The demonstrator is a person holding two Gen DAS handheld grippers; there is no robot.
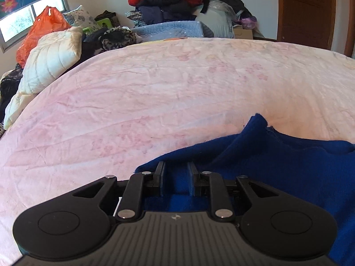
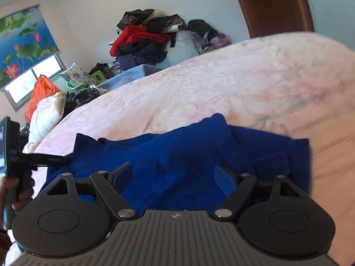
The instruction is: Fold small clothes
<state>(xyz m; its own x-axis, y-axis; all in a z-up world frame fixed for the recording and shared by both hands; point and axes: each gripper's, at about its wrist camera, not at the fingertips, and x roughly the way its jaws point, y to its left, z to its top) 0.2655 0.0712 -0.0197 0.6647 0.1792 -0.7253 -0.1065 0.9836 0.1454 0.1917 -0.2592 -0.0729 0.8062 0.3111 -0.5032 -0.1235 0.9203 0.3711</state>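
Blue sweater (image 2: 188, 155) lies rumpled on the pink bed cover (image 1: 155, 88). At its left edge the left claw (image 1: 176, 178) has its jaws a narrow gap apart over the cloth, pads not pressing it. Further right, the right claw (image 2: 173, 177) gapes wide above the sweater's middle, grasping nothing.

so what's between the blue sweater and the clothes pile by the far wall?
Only bare pink bedspread between the blue sweater and the clothes pile; the left wrist view shows it best.
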